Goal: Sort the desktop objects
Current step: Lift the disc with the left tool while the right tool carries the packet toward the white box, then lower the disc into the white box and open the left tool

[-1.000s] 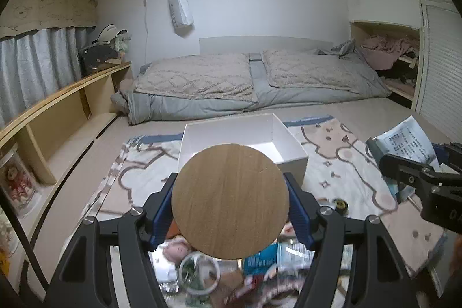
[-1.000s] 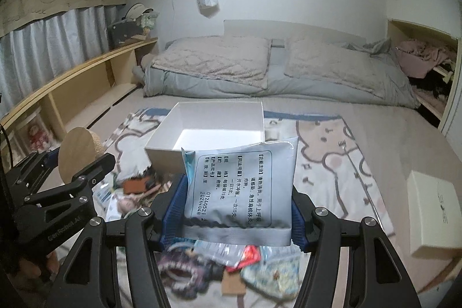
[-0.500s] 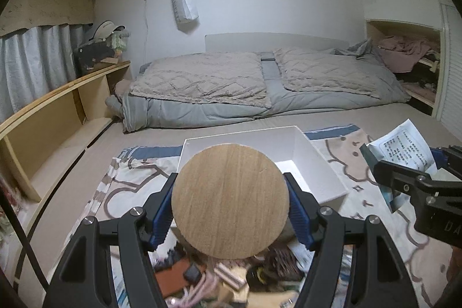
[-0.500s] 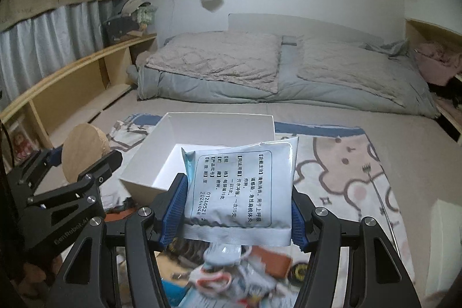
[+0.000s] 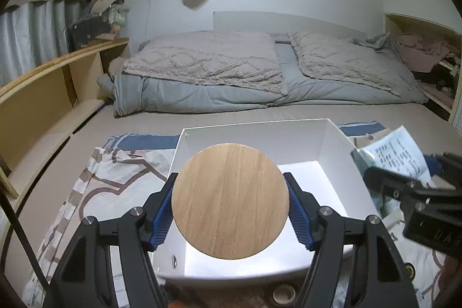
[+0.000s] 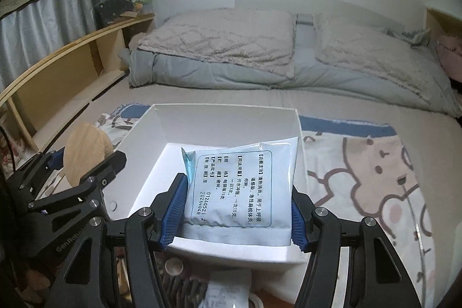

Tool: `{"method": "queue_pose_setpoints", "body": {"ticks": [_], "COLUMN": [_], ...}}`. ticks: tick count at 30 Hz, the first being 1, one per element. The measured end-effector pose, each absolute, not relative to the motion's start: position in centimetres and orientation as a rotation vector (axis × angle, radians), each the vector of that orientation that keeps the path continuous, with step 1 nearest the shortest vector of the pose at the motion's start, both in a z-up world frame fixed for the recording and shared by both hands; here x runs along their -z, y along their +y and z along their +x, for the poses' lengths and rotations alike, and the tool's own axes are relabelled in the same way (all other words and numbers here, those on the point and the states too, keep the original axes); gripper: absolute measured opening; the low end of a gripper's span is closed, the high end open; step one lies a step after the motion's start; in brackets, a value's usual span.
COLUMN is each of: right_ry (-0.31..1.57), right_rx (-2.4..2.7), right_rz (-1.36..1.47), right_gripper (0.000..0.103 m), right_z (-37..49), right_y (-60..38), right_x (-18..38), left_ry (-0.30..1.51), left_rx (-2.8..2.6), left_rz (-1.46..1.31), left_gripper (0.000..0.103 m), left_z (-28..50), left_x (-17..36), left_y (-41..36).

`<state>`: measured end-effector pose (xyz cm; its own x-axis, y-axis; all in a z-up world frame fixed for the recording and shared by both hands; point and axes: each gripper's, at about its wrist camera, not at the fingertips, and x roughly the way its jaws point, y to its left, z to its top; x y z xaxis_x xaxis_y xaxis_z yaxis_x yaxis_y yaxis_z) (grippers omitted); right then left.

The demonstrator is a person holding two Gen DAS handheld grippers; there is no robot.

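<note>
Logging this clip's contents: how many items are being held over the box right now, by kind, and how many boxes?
Wooden disc: 1, in the left hand-held gripper
Printed sachet: 1, in the right hand-held gripper
White box: 1, open
Total: 3

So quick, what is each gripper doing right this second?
Left gripper: closed on the wooden disc, over the white box.
Right gripper: closed on the blue packet.

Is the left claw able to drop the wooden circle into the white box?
Probably yes. The left claw holds the wooden circle right over the open white box, with nothing between.
</note>
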<state>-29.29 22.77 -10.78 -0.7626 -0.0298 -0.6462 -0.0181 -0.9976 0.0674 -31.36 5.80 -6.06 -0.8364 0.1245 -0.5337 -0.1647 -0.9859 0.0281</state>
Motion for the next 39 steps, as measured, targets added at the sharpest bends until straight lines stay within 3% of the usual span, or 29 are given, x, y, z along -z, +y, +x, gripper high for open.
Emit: {"method": "queue_pose_setpoints", "body": {"ticks": [15,39], "right_ry": [-0.287,-0.219], "right_rx": [2.849,2.75], "right_rz": [1.349,1.578], "right_gripper": [0.063,0.063], "right_z": [-36.0,-36.8], "right_y": [23.3,23.7], "right_x": [15.8,20.6], "left_ry": [0.057,0.129], "left_rx": [-2.826,-2.802], "left_rz": [-1.046,-1.114], "left_gripper": [0.069,0.069], "left_z": [-37.7,-38.4], "left_x": [8.9,11.6], "left_y": [6.0,6.5]}}
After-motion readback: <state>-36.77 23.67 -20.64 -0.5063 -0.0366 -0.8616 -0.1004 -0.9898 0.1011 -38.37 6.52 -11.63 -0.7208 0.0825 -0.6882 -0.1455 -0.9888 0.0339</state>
